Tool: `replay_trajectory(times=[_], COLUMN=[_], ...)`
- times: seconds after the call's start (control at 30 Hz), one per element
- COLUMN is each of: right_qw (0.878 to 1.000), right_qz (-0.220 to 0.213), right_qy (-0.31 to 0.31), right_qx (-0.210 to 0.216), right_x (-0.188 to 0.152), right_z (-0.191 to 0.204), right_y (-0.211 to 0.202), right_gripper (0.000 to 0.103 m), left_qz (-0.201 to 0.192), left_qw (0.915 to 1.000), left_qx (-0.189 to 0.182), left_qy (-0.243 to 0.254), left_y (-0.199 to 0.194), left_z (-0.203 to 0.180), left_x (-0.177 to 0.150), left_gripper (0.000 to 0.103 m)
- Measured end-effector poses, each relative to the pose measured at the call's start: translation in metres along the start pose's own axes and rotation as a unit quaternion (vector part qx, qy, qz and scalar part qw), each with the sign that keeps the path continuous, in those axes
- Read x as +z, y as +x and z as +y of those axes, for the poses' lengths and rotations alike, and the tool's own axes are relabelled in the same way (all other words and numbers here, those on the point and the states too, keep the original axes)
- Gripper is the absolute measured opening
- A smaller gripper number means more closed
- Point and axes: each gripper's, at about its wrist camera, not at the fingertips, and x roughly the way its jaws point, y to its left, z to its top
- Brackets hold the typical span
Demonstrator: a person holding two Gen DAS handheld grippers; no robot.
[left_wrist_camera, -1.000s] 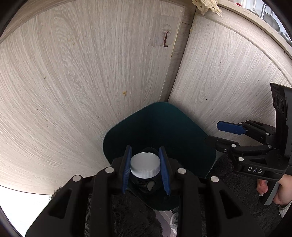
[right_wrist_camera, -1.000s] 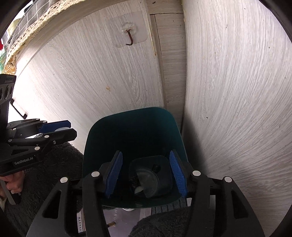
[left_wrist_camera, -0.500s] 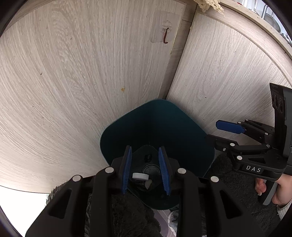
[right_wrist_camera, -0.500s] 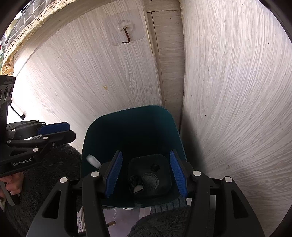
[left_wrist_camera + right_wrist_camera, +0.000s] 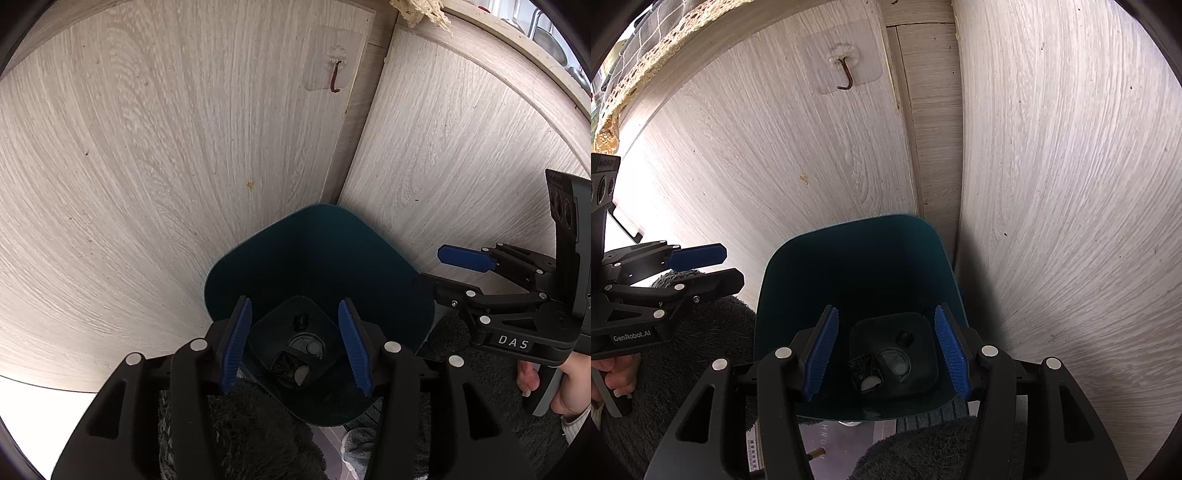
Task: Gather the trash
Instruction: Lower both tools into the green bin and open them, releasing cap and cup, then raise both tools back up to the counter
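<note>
Seen from the right wrist camera, the left gripper (image 5: 701, 264) carries the label "GenRobot.AI" and its fingers are spread with nothing between them. The dark green bin (image 5: 857, 258) stands in the corner of the wooden walls (image 5: 746, 155), with small trash (image 5: 868, 373) at its bottom. The right gripper (image 5: 886, 354) hangs over the bin, also spread and empty; the left camera shows "DAS" on its side.

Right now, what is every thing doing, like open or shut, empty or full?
Left gripper: open, holding nothing, above the bin.
Right gripper: open, holding nothing, above the bin.
Teal trash bin: no lid, upright in the corner, nearly empty.
Trash bits: lying on the bin's bottom.
Wall hook: nothing hanging on it.
</note>
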Motion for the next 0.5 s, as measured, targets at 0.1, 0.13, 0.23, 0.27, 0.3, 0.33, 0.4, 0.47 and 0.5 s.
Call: replay_trajectory(times=[0.1, 0.13, 0.23, 0.27, 0.3, 0.33, 0.4, 0.47, 0.5], right_qw=[1.0, 1.0, 1.0, 1.0, 0.999, 0.999, 0.998, 0.997, 0.996], right_qz=[-0.001, -0.003, -0.013, -0.02, -0.028, -0.034, -0.051, -0.069, -0.081], right_qy=[-0.002, -0.003, -0.011, -0.016, -0.023, -0.03, -0.033, -0.031, -0.032], right_qx=[-0.001, -0.001, -0.003, -0.003, -0.003, -0.006, -0.002, 0.008, 0.01], right_x=[0.0, 0.0, 0.001, 0.003, 0.005, 0.006, 0.008, 0.014, 0.019], right_z=[0.001, 0.001, 0.005, 0.008, 0.011, 0.015, 0.02, 0.024, 0.027], right_y=[-0.001, -0.002, -0.01, -0.016, -0.023, -0.03, -0.046, -0.063, -0.074], right_gripper=[0.055, 0.055, 0.055, 0.055, 0.055, 0.055, 0.055, 0.055, 0.055], left_qz=[-0.005, -0.008, -0.031, -0.044, -0.055, -0.068, -0.085, -0.1, -0.11], left_qw=[1.0, 0.9999, 0.9994, 0.9988, 0.9979, 0.9969, 0.9954, 0.9942, 0.9933], left_qx=[-0.003, -0.004, -0.003, -0.003, -0.006, -0.008, -0.006, 0.002, 0.006], left_qy=[-0.003, -0.005, -0.017, -0.024, -0.032, -0.04, -0.046, -0.04, -0.037], left_y=[-0.004, -0.006, -0.021, -0.028, -0.036, -0.045, -0.061, -0.077, -0.086], left_z=[0.0, 0.001, 0.007, 0.009, 0.012, 0.014, 0.015, 0.014, 0.013], left_x=[-0.001, -0.001, -0.001, -0.001, -0.002, -0.002, -0.003, 0.0, 0.003], left_gripper=[0.058, 0.058, 0.059, 0.059, 0.059, 0.059, 0.059, 0.059, 0.06])
